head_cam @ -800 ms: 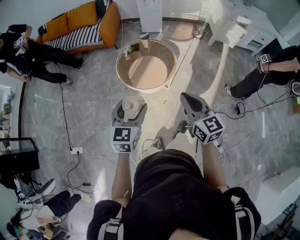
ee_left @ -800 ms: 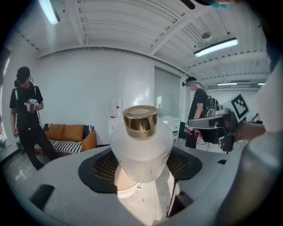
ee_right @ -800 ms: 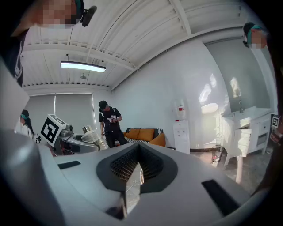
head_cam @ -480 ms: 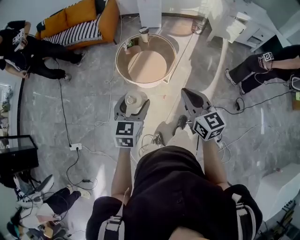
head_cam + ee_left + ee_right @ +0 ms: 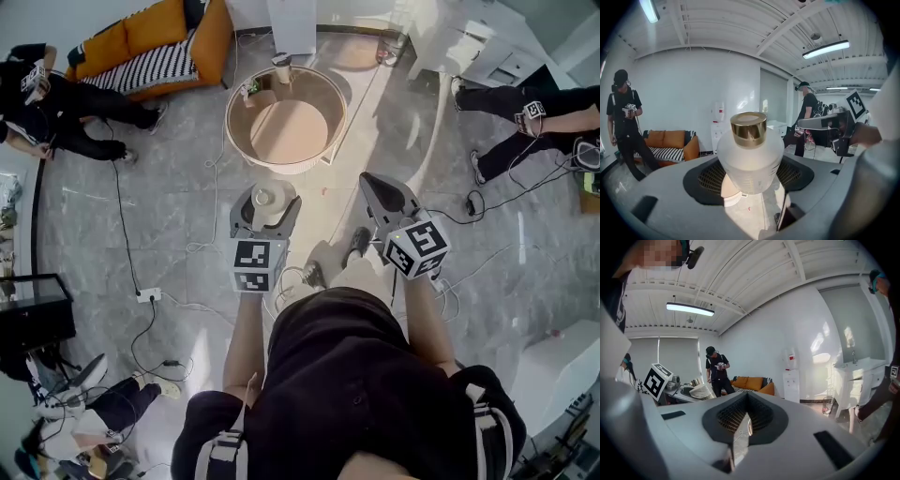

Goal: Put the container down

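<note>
A frosted white container (image 5: 750, 161) with a gold cap (image 5: 748, 127) stands upright between the wide-set jaws of my left gripper (image 5: 750, 180), whose pads press on its sides. From the head view the container (image 5: 265, 198) sits in the left gripper (image 5: 265, 208) above the grey floor, short of the round wooden table (image 5: 328, 139). My right gripper (image 5: 373, 186) is level with it on the right, jaws together with nothing in them; in its own view the right gripper (image 5: 740, 427) shows only a thin slit.
The table carries a cup (image 5: 280, 66) and small items at its far edge. An orange sofa (image 5: 155, 42) is at the back left. Cables (image 5: 131, 253) trail over the floor. People stand or sit at left (image 5: 56, 103) and right (image 5: 525, 117).
The view has slid slightly, with the table a little higher in frame. The left gripper still holds the container the same way; the right gripper is unchanged.
</note>
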### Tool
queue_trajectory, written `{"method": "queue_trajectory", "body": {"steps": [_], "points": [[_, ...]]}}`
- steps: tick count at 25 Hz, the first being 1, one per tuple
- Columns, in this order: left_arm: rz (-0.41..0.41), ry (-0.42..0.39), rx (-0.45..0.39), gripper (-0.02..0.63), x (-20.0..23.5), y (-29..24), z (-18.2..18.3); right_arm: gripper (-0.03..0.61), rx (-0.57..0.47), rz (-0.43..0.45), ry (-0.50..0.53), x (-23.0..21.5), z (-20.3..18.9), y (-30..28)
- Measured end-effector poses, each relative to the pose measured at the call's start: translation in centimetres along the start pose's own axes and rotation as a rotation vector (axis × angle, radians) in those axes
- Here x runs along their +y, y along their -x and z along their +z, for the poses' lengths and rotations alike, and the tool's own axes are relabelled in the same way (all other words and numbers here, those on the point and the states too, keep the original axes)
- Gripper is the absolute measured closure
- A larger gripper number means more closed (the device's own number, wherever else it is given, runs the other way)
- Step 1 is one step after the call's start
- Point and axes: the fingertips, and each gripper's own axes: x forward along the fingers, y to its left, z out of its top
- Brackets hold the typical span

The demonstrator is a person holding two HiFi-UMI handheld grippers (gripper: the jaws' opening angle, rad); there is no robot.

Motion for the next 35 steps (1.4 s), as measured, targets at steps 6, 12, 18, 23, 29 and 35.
{"method": "queue_trajectory", "body": {"steps": [6, 12, 18, 23, 29, 35], "points": [[-0.004, -0.017, -0.004, 0.27, -0.4, 0.0, 0.2, 0.575, -0.053, -0.009, -0.034, 0.0, 0.6, 0.3], [0.005, -0.063, -0.015, 0.27, -1.0, -0.2, 0.3, 0.575, -0.062, -0.025, -0.048, -0.6, 0.7, 0.4], [0.003, -0.054, 0.004, 0.27, -1.1, -1.3, 0.5, 0.575, -0.043, -0.038, -0.076, -2.0, 0.2, 0.0], [0.016, -0.032, 0.017, 0.27, -1.3, -3.6, 0.9, 0.575, -0.044, -0.017, -0.09, -4.2, 0.3, -1.1], [0.061, -0.014, 0.012, 0.27, -1.6, -7.2, 2.8, 0.575, -0.024, 0.063, -0.087, -7.6, 0.8, -3.2], [0.104, 0.009, -0.006, 0.27, -1.6, -11.2, 5.7, 0.575, -0.031, 0.118, -0.084, -12.3, 2.6, -5.5]]}}
